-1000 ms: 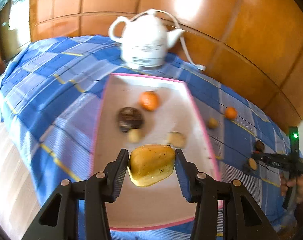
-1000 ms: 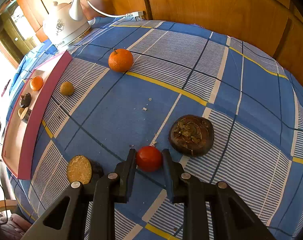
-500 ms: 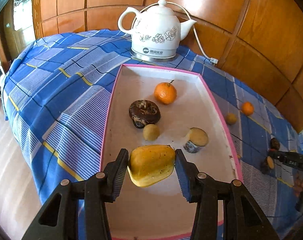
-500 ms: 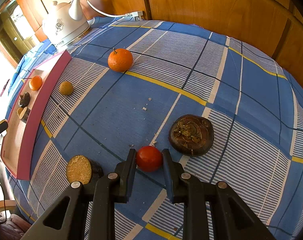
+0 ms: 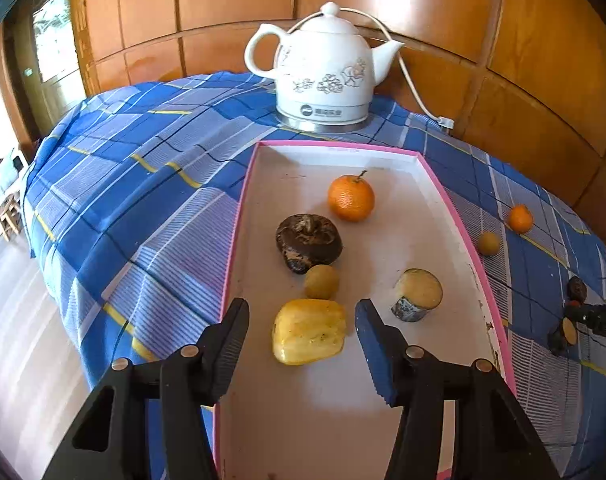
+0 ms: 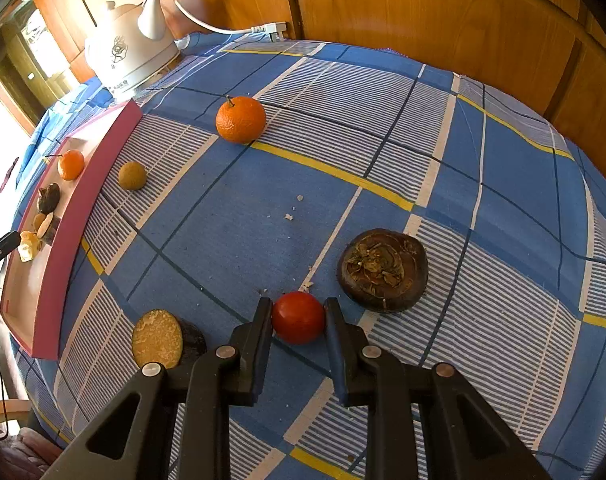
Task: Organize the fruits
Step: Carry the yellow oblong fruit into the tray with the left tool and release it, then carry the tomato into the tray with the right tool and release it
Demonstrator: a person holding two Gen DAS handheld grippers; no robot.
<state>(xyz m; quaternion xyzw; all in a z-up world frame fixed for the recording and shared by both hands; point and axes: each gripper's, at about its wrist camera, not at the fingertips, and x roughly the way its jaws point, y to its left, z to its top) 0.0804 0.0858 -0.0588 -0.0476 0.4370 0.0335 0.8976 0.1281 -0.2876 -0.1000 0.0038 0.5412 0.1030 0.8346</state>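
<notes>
- The left gripper [image 5: 303, 336] has just been opening; its jaws now stand clear on both sides of the yellow fruit [image 5: 309, 331], which lies between them on the floor of the pink-rimmed tray [image 5: 455, 216]
- The right gripper [image 6: 298, 322] is clamped on a small red fruit [image 6: 299, 317] resting on the blue checked cloth [image 6: 503, 184], beside a dark brown fruit [image 6: 383, 270]
- An orange [image 5: 351, 198] lies further back in the tray

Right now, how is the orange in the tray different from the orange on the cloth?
The orange in the tray lies inside the pink-rimmed tray, near a dark brown fruit; the orange on the cloth lies outside it on the blue checked cloth, with nothing touching it. The tray one is already sorted; the cloth one is not yet. Both are round, orange, with a short stem, and neither is gripped.
</notes>
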